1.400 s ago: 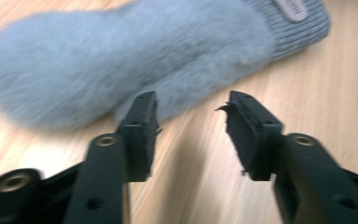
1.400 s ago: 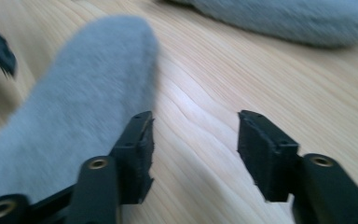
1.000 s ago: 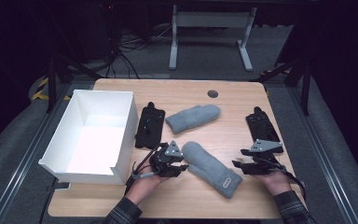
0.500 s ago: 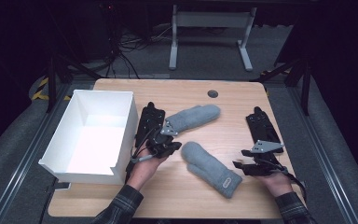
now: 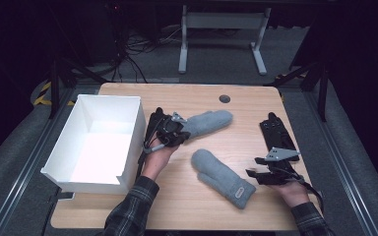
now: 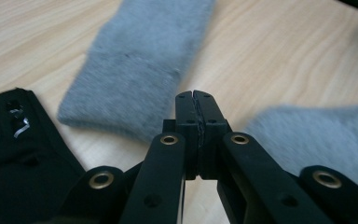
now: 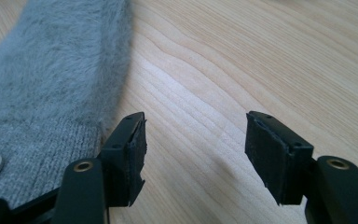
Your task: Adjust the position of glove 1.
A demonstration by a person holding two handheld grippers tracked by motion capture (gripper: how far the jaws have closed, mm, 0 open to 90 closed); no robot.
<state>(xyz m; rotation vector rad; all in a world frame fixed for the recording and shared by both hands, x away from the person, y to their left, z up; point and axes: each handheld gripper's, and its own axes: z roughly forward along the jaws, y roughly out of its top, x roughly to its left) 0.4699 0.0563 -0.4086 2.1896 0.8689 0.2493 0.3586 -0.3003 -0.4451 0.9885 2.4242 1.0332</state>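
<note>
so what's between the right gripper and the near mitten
Nothing: in the right gripper view, bare wood runs between the open right gripper and the near mitten, whose edge lies just beside one jaw.

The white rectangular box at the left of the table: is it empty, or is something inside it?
Empty. The high view shows the bare white floor and inner walls of the white rectangular box; both grey mittens lie outside on the wooden table.
</note>
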